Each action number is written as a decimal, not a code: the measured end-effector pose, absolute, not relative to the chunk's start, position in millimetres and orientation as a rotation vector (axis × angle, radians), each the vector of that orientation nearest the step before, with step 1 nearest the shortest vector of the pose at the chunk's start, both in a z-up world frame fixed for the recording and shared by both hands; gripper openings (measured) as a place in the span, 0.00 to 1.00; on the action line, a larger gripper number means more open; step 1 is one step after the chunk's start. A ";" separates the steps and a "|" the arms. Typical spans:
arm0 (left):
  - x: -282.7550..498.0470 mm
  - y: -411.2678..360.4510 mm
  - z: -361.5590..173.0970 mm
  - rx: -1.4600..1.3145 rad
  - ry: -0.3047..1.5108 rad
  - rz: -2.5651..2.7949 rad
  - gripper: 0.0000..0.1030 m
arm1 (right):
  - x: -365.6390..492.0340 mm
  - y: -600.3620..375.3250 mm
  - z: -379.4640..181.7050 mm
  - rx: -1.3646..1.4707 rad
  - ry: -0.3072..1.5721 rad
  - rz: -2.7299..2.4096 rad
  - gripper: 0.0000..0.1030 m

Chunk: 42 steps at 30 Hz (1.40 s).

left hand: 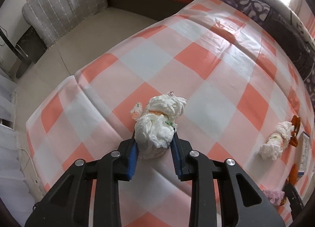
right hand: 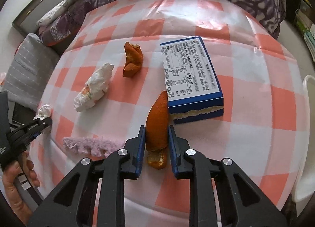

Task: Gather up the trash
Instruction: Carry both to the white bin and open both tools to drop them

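The table wears a shiny cloth (left hand: 196, 57) with pink, orange and white squares. The left gripper (left hand: 154, 138) points down at it, and its two blue pads (left hand: 131, 156) squeeze a big crumpled white tissue ball (left hand: 157, 128) from both sides. A tiny scrap with orange and green marks (left hand: 136, 110) lies just beside the ball. The right gripper (right hand: 156, 138) points down too. Its blue pads (right hand: 140, 144) pinch a long piece of orange peel (right hand: 157, 126) that sticks out past the tips. The far end of the peel is right beside a blue and white box (right hand: 189, 69), which lies flat on the cloth. Another curled bit of orange peel (right hand: 132, 59) sits to the left of the box. A rolled-up tissue (right hand: 92, 87) lies near it, apart from the peel. A fluffy pink thing (right hand: 92, 144) rests on the cloth close to the right gripper. At the left edge of the right wrist view, a hand (right hand: 13, 183) holds the left gripper's handle.
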<state>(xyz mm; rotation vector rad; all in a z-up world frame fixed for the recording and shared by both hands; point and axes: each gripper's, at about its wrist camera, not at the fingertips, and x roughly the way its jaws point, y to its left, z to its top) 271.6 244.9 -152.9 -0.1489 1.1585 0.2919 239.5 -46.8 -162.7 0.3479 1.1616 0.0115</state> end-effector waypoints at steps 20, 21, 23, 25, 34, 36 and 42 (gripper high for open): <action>260.2 206.7 -96.3 -0.207 1.041 0.172 0.29 | 220.4 -98.3 -113.3 0.444 1.053 0.024 0.20; 259.6 202.9 -93.4 -0.211 1.036 0.157 0.29 | 219.6 -101.1 -111.6 0.448 1.049 0.022 0.20; 258.0 197.8 -90.1 -0.217 1.030 0.139 0.29 | 217.9 -107.3 -107.8 0.460 1.040 0.020 0.20; 256.7 190.9 -86.0 -0.227 1.025 0.110 0.29 | 215.5 -113.4 -104.1 0.470 1.031 0.018 0.20; 250.6 157.0 -68.0 -0.218 0.987 0.039 0.29 | 207.7 -136.0 -89.4 0.492 0.997 0.006 0.20; 249.1 148.2 -62.5 -0.212 0.974 0.023 0.29 | 205.7 -141.4 -86.6 0.494 0.990 -0.001 0.20; 241.4 123.1 -47.5 -0.199 0.940 -0.027 0.29 | 198.2 -161.4 -76.4 0.500 0.966 -0.028 0.20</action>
